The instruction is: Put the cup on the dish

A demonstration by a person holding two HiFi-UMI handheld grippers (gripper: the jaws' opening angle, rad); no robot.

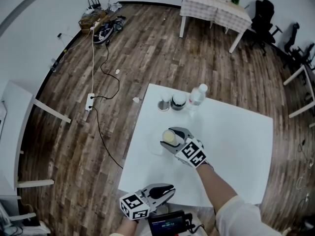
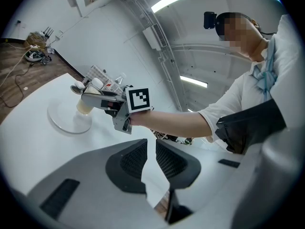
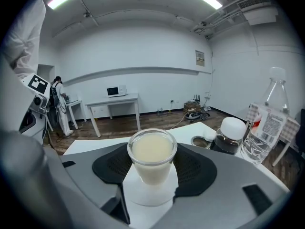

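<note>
A clear cup of milky liquid sits between the pads of my right gripper, which is shut on its sides. In the right gripper view the cup stands upright, centred in the jaws. The left gripper view shows the cup right over a clear round dish on the white table; I cannot tell whether it touches. The dish is only faintly visible from the head. My left gripper hovers at the table's near edge, its jaws a narrow gap apart with nothing between them.
At the table's far edge stand a plastic water bottle, a dark jar with a white lid and a small metal tin. A cable and power strip lie on the wooden floor at the left.
</note>
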